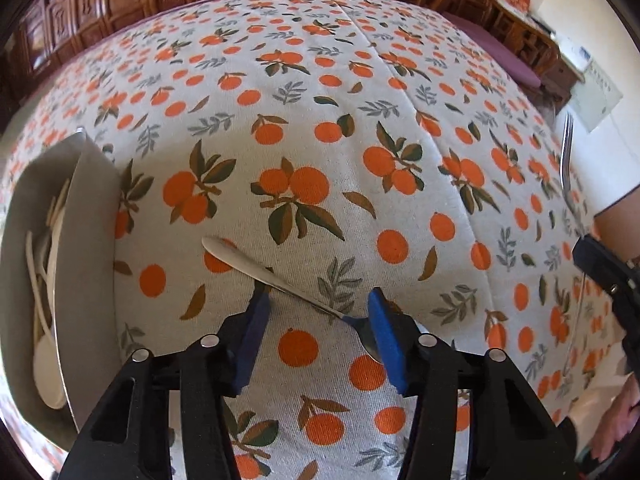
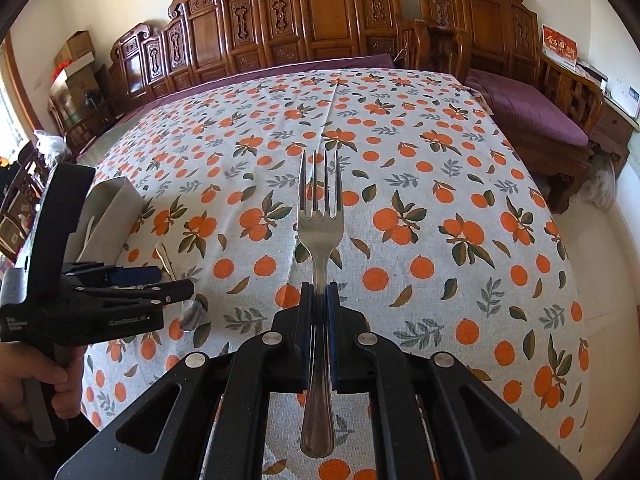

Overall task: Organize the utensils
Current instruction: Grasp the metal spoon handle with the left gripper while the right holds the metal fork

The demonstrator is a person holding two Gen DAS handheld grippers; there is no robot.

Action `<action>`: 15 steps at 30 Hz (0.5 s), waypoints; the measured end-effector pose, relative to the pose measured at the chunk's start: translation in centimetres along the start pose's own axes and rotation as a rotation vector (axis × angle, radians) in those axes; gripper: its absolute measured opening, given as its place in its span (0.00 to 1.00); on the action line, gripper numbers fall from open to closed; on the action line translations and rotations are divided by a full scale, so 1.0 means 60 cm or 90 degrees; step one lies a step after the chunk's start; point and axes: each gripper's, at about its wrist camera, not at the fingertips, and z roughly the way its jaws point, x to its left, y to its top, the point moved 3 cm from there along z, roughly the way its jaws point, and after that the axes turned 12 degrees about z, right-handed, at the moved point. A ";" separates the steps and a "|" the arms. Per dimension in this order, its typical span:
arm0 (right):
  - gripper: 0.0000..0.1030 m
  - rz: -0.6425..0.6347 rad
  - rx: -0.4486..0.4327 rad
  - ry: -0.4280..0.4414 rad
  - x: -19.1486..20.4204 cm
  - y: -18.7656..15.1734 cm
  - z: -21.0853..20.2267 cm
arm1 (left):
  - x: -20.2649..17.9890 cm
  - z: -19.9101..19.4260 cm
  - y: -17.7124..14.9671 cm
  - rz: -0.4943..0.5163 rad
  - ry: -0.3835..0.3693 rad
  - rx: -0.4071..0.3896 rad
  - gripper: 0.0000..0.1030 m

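The spoon (image 1: 280,280), thin, stiff, slippery steel, lies flat on the table (image 1: 360,80) between the parted left tongs (image 1: 316,312), not yet pinched; the slim neck is best gripped. The fork (image 2: 320,232) is clamped upright in the right tongs (image 2: 320,292).

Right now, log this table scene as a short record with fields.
surface: table under an orange-print cloth
left claw: open, pads either side of a metal spoon that lies flat on the cloth
right claw: shut on a metal fork, prongs pointing away
container: grey tray at the left, holding pale utensils
left to do: spoon not yet lifted, fork not yet stowed
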 end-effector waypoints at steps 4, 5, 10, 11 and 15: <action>0.08 0.001 0.001 0.000 0.000 -0.001 0.001 | -0.007 -0.001 0.006 0.019 -0.017 -0.001 0.24; 0.08 0.001 0.002 0.001 0.001 -0.001 0.002 | -0.010 0.000 0.006 0.024 -0.023 -0.002 0.16; 0.08 -0.001 0.002 0.002 0.003 -0.003 0.002 | -0.032 0.002 0.012 0.067 -0.040 -0.011 0.03; 0.08 -0.001 0.002 0.002 0.003 -0.003 0.002 | -0.036 0.002 0.012 0.076 -0.037 -0.013 0.02; 0.08 -0.003 0.004 0.000 0.004 -0.005 0.003 | -0.039 0.002 0.014 0.080 -0.041 -0.014 0.00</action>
